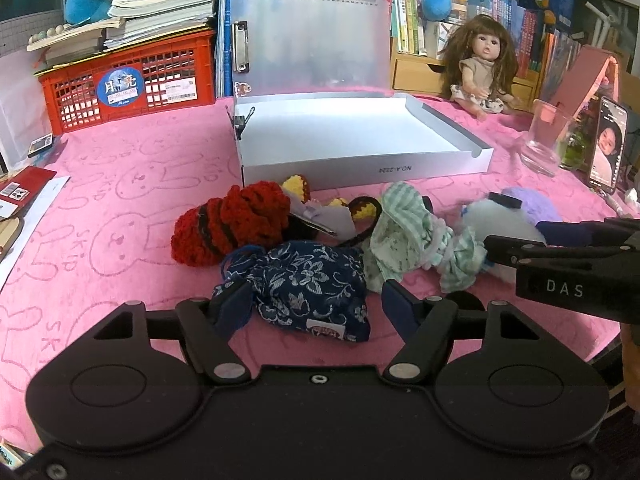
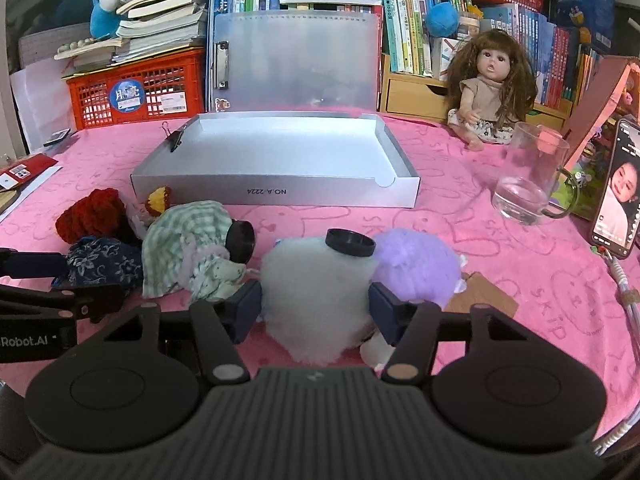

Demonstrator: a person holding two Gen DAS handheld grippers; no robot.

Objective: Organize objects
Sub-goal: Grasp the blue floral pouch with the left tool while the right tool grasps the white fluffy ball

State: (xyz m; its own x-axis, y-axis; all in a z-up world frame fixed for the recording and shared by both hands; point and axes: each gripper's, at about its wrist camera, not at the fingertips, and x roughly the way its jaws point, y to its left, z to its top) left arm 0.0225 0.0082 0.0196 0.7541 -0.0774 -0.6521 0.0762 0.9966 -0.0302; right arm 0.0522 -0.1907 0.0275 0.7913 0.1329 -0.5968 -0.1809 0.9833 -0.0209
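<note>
An open white box (image 1: 360, 160) (image 2: 276, 196) stands on the pink cloth. In front of it lie a red crochet piece (image 1: 232, 224) (image 2: 90, 214), a blue floral pouch (image 1: 312, 288) (image 2: 102, 262), a green striped cloth item (image 1: 404, 236) (image 2: 188, 240), a white fluffy toy (image 2: 316, 292) (image 1: 500, 220) and a purple fluffy one (image 2: 416, 264). My left gripper (image 1: 316, 306) is open with its fingers on either side of the blue pouch. My right gripper (image 2: 314, 308) is open around the white fluffy toy, fingers close to its sides.
A doll (image 2: 492, 84) sits at the back right. A glass mug (image 2: 532, 176) and a lit phone (image 2: 618, 192) stand at the right. A red crate (image 1: 132, 84) with books is at the back left, bookshelves behind. Papers (image 1: 24, 196) lie at the left edge.
</note>
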